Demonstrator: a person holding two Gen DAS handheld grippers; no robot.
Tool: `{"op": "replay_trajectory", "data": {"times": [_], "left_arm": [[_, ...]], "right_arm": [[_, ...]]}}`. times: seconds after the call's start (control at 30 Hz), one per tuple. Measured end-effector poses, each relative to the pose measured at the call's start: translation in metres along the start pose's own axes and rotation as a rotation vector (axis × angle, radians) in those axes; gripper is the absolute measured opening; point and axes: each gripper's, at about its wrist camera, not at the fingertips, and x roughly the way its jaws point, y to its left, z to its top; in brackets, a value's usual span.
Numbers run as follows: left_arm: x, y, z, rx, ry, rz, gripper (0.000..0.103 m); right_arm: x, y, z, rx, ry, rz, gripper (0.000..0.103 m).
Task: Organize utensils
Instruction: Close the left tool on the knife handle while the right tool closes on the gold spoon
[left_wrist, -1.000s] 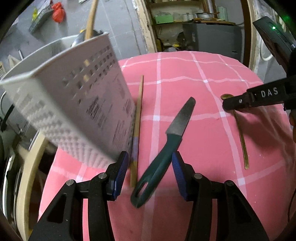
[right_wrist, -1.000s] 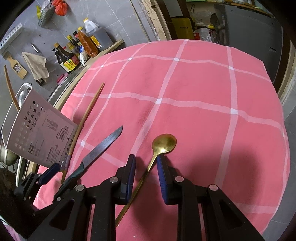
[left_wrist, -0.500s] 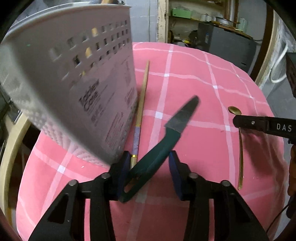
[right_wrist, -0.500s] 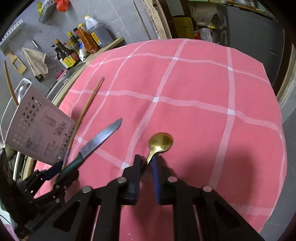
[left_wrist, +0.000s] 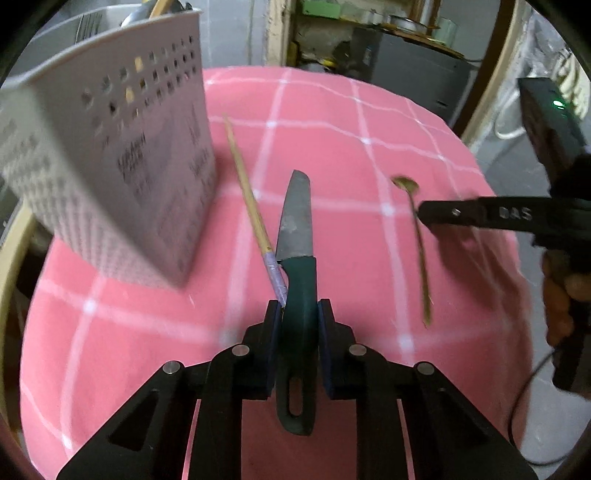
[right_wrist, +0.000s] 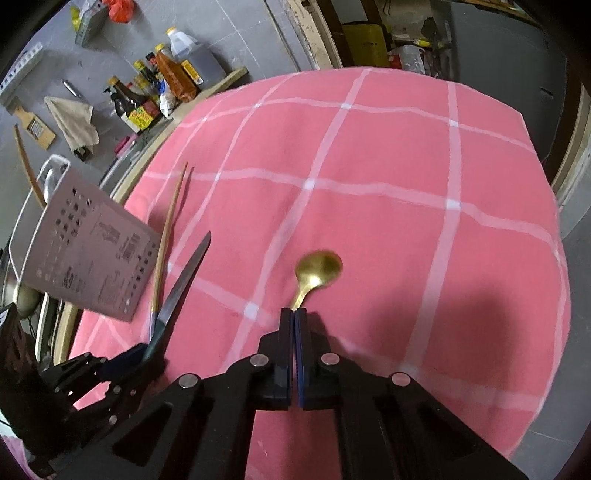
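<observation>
At the bottom centre of the left wrist view, the left tongs (left_wrist: 300, 325) pinch the dark green handle of the paring knife (left_wrist: 297, 258), its blade pointing up the frame over the pink checked cloth (left_wrist: 332, 155) on the round surface. At the bottom centre of the right wrist view, the right tongs (right_wrist: 294, 325) are pressed together on the neck of the gold spoon (right_wrist: 317, 271), whose bowl lies just beyond the tips.

Both grasps look made, so the step in hand is likely the lift. The next move calls for carrying each utensil to the white perforated utensil holder (left_wrist: 118, 173), upper left in the left view, and lowering it through the open top, knife blade down.

Just left of the knife lies a bamboo chopstick (left_wrist: 251, 210); its purple-wrapped end touches the handle by the left tongs and could be dragged along. Inside the holder, wooden and metal utensils already stand, and they may crowd the opening. Beyond the surface, upper left in the right view, sauce bottles (right_wrist: 162, 92) stand on the floor.
</observation>
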Motion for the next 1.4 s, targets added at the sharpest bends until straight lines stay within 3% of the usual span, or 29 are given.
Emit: {"op": "replay_trajectory", "data": {"times": [0.17, 0.37, 0.5, 0.6, 0.7, 0.87, 1.0, 1.13, 1.17, 1.4], "left_arm": [[-0.011, -0.003, -0.013, -0.021, 0.032, -0.051, 0.016], [-0.017, -0.002, -0.006, -0.048, -0.010, -0.019, 0.017], [-0.013, 0.003, 0.009, -0.071, -0.049, 0.011, 0.023], [-0.004, 0.009, 0.019, -0.096, -0.041, 0.046, 0.024], [-0.006, 0.012, 0.020, -0.118, -0.025, 0.009, 0.024], [-0.020, 0.004, -0.001, -0.075, 0.010, -0.017, 0.024], [-0.009, -0.012, -0.010, -0.020, 0.057, -0.024, 0.024], [-0.008, -0.024, -0.010, 0.015, 0.059, 0.046, 0.020], [-0.008, -0.024, -0.010, 0.014, 0.054, 0.066, 0.016], [-0.015, -0.022, 0.001, -0.019, -0.035, 0.039, 0.016]], "right_arm": [[-0.005, -0.006, -0.014, 0.024, 0.028, 0.025, 0.002], [-0.004, -0.011, -0.009, 0.088, 0.019, 0.049, 0.005], [-0.002, -0.008, -0.001, 0.094, 0.012, 0.041, 0.011], [0.000, -0.008, 0.002, 0.093, 0.012, 0.038, 0.011], [0.000, -0.006, 0.003, 0.086, 0.016, 0.033, 0.011], [-0.002, -0.008, -0.002, 0.079, 0.022, 0.033, 0.011], [-0.002, -0.008, -0.003, 0.087, 0.018, 0.037, 0.011], [-0.003, -0.008, -0.003, 0.078, 0.021, 0.033, 0.011], [-0.003, -0.008, -0.003, 0.081, 0.020, 0.033, 0.011], [-0.003, -0.008, -0.004, 0.087, 0.015, 0.037, 0.011]]}}
